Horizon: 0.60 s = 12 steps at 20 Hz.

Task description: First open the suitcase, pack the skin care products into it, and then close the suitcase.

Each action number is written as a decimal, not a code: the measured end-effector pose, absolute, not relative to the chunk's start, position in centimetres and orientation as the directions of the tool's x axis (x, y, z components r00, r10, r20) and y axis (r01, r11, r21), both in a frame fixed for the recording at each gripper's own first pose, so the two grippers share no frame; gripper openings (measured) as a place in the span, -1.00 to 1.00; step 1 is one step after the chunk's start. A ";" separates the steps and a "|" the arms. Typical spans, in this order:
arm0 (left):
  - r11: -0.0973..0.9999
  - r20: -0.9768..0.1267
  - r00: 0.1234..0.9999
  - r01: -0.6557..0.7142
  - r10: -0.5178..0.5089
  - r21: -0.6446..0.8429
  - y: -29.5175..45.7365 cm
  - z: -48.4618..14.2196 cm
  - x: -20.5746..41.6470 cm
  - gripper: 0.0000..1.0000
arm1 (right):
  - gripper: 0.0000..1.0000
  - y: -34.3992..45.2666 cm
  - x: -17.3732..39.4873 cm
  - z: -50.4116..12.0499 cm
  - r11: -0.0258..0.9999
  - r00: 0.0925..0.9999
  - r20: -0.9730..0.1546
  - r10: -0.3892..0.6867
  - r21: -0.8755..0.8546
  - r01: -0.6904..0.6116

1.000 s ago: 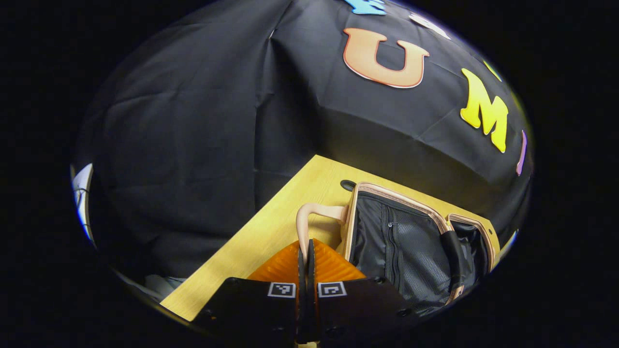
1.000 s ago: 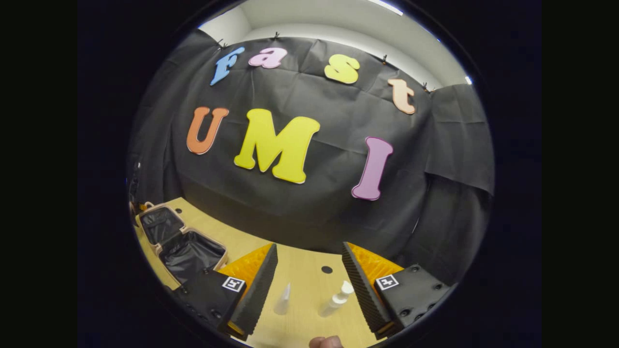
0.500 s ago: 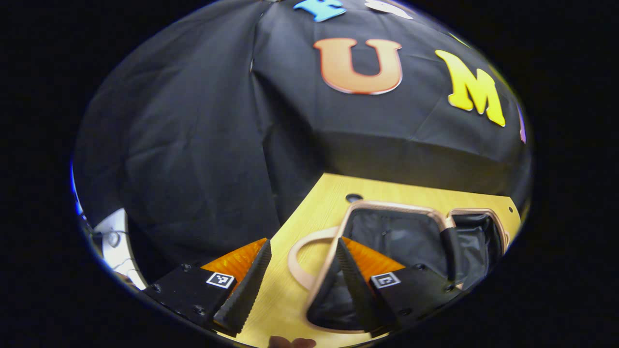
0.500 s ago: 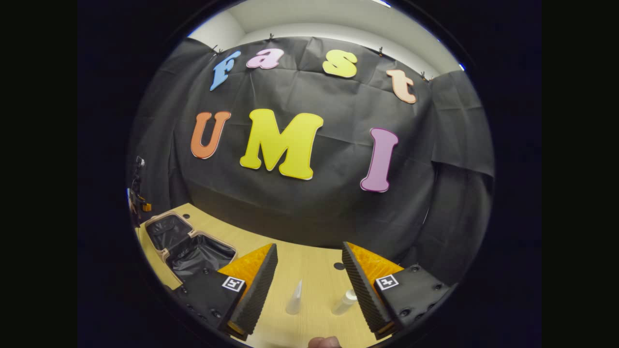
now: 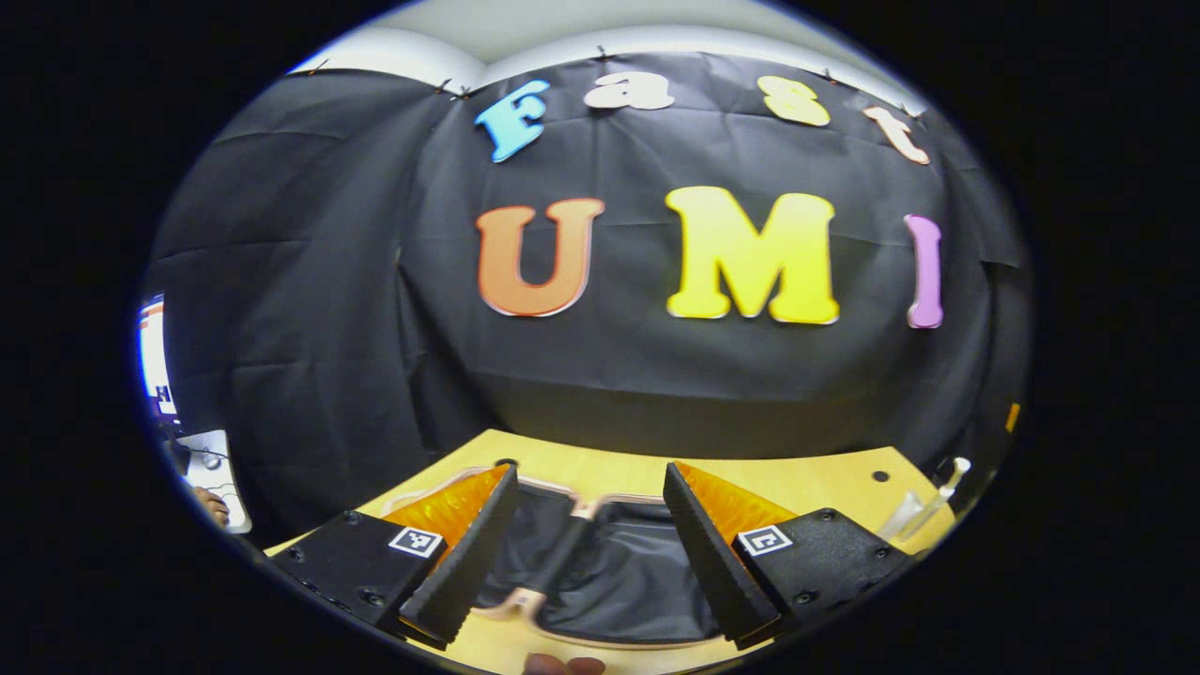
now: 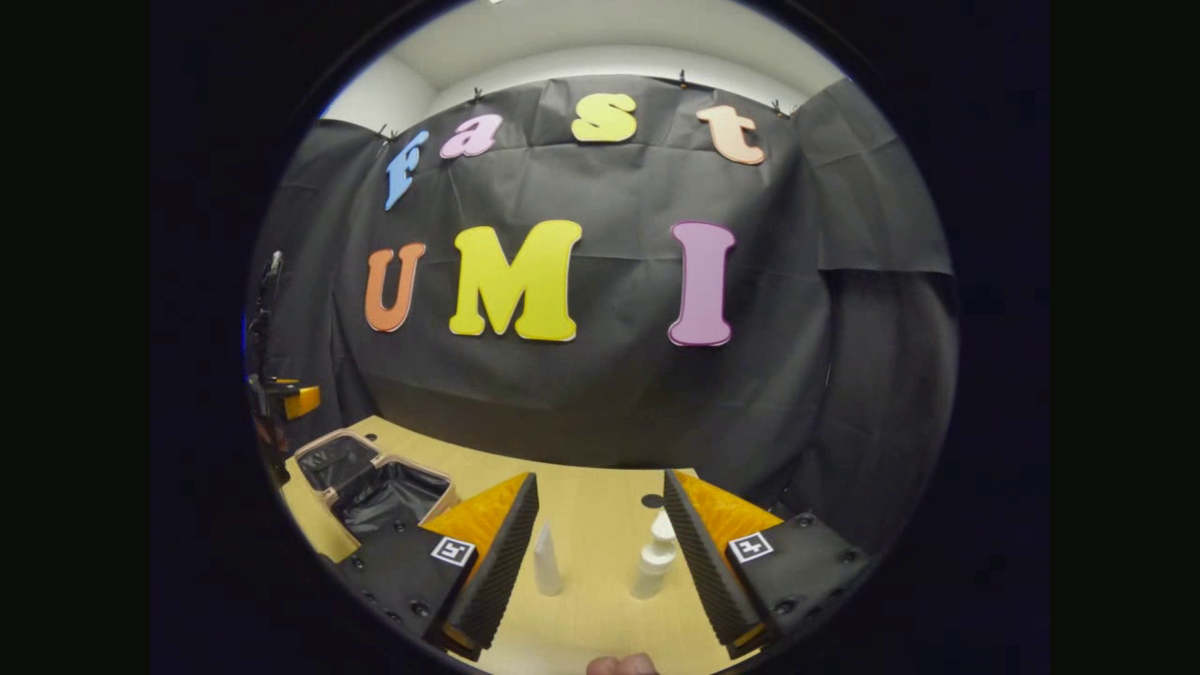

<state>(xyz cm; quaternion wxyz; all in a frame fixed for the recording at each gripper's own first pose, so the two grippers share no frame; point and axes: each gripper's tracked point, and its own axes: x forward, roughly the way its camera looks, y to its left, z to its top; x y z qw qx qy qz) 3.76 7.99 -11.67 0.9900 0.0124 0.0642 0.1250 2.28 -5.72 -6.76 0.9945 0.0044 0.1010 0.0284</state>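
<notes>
My left tongs (image 5: 591, 553) spread wide, gripping nothing, hanging over open suitcase (image 5: 609, 581) flat on counter (image 5: 806, 478). My right tongs (image 6: 600, 558) spread wide too, empty; two bottles upright between fingers, apart from each other: cone bottle (image 6: 546, 562) left, pump bottle (image 6: 653, 562) right, just beside right finger (image 6: 698, 553). Suitcase far left in right gripper view.

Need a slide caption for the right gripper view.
Open right gripper faces two white bottles on the table.
</notes>
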 end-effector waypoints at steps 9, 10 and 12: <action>0.997 -0.224 0.974 0.039 -0.024 0.064 -12.5 -17.9 3.7 0.97 | 0.59 -12.4 1.5 -12.3 0.997 0.953 -0.293 0.073 0.021 -0.070; 0.996 -0.239 0.970 0.064 -0.045 0.070 -13.9 -18.8 3.7 0.97 | 0.59 -12.9 1.4 -12.8 0.997 0.951 -0.301 0.074 0.020 -0.071; 0.990 -0.258 0.962 0.114 -0.089 0.080 -16.4 -20.5 3.9 0.97 | 0.59 -13.9 1.3 -13.9 0.998 0.946 -0.316 0.071 0.019 -0.068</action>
